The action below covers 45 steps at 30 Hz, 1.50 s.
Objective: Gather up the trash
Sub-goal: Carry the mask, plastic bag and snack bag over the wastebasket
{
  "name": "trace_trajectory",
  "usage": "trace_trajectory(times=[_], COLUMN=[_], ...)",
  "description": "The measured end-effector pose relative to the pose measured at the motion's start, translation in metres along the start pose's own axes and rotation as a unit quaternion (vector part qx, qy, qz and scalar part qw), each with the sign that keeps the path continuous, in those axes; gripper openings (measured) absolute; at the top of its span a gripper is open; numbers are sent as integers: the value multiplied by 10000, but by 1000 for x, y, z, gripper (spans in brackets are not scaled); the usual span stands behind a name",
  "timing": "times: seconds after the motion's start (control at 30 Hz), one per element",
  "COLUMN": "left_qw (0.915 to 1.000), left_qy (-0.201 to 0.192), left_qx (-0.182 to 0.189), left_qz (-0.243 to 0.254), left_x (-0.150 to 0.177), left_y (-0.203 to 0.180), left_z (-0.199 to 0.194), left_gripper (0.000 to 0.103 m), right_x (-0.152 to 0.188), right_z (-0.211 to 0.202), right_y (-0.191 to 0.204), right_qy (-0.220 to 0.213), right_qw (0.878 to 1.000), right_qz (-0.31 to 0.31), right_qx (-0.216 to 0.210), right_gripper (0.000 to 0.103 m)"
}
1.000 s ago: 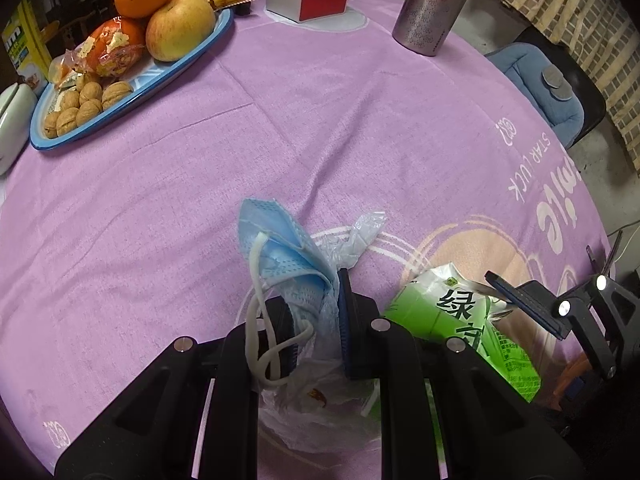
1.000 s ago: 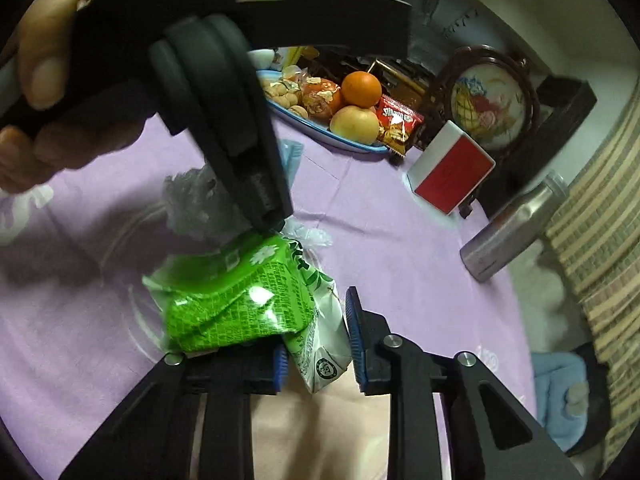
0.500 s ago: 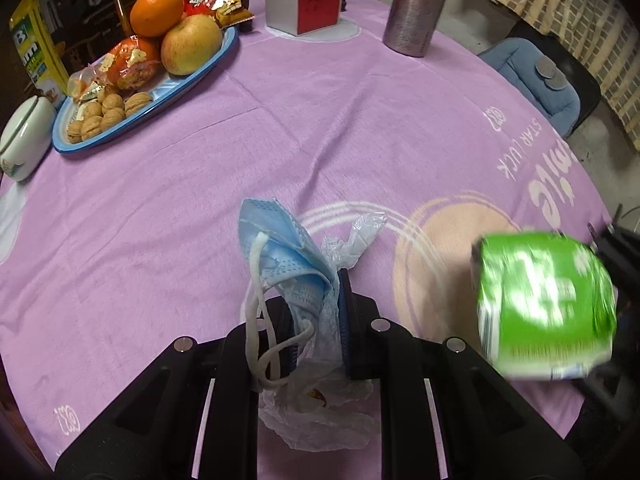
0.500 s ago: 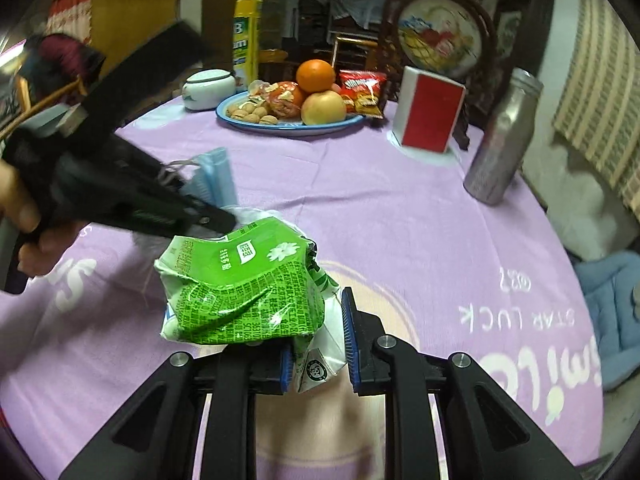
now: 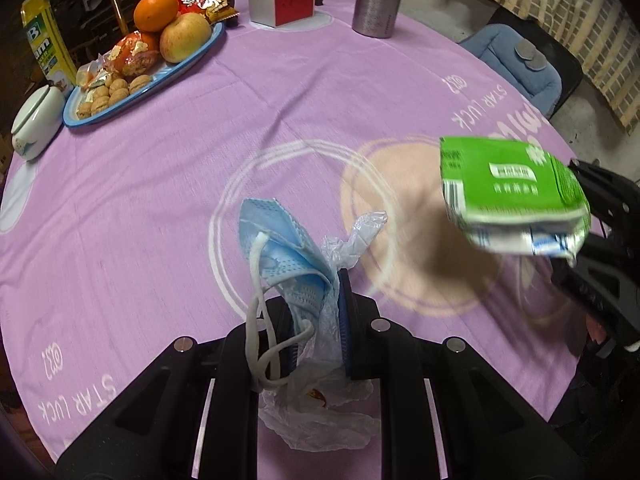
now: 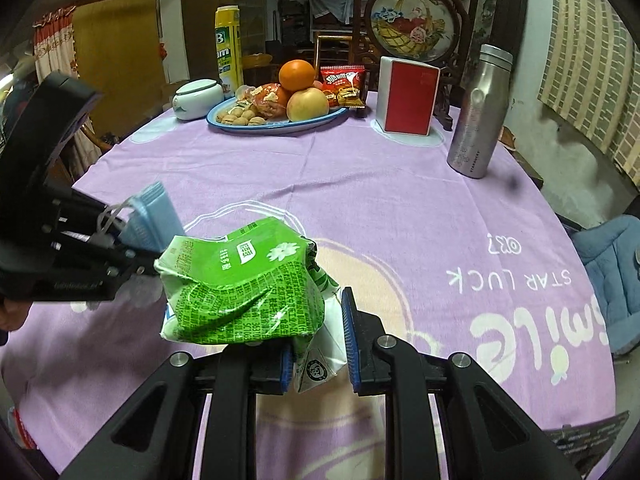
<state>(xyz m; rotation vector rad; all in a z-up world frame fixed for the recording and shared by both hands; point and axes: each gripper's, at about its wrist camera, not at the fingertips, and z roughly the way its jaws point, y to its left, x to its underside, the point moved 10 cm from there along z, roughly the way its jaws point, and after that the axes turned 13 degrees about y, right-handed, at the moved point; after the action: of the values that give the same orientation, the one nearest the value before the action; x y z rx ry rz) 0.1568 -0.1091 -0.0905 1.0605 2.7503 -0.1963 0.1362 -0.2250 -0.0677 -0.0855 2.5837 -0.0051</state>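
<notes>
Nearest me, my left gripper (image 5: 316, 320) is clamped on a blue face mask (image 5: 280, 256) and a crumpled clear plastic bag (image 5: 320, 412), both lifted above the near edge of the purple table (image 5: 280, 100). Just to its right, my right gripper (image 6: 316, 336) pinches a crushed green carton (image 6: 244, 280), its long side lying crosswise to the fingers, also clear of the cloth. I see no bin; farther back the fruit plate (image 5: 192, 62) stands untouched.
</notes>
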Motion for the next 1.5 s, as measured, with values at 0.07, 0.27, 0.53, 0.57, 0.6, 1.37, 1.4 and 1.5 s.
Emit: trace_trajectory(times=[0.07,0.27,0.53,0.57,0.6,1.37,1.4,1.5], left_qw=[10000,10000,9999,9998,9997,9618,9568,9365], left_qy=[23,-49,-143,-167,-189,-1037,-1057,-1140], left_qx=[13,-22,-42,-53,-57,-631,-621,-845], left_qz=[5,41,-58,-98,-128,-2456,-2638,-3207], left_x=[7,23,56,63,67,263,275,323], left_y=[-5,-22,-36,-37,-37,29,35,54], left_z=[0,-6,-14,-15,-16,-71,-74,-86], left_gripper=[18,18,18,18,18,18,18,18], right_x=[4,16,22,23,25,52,54,63], right_z=[-1,-11,-24,-26,-27,-72,-76,-83], right_y=[0,2,13,16,18,210,228,275], right_qy=[24,-9,-124,-137,-150,-101,-99,-57], right_qw=[10000,10000,9998,9997,9996,9721,9672,9531], right_qz=[12,-1,-68,-89,-115,-1802,-1958,-2364], right_qx=[-7,-29,-149,-182,-208,-1499,-1614,-1889], right_gripper=[21,21,21,21,21,21,21,21])
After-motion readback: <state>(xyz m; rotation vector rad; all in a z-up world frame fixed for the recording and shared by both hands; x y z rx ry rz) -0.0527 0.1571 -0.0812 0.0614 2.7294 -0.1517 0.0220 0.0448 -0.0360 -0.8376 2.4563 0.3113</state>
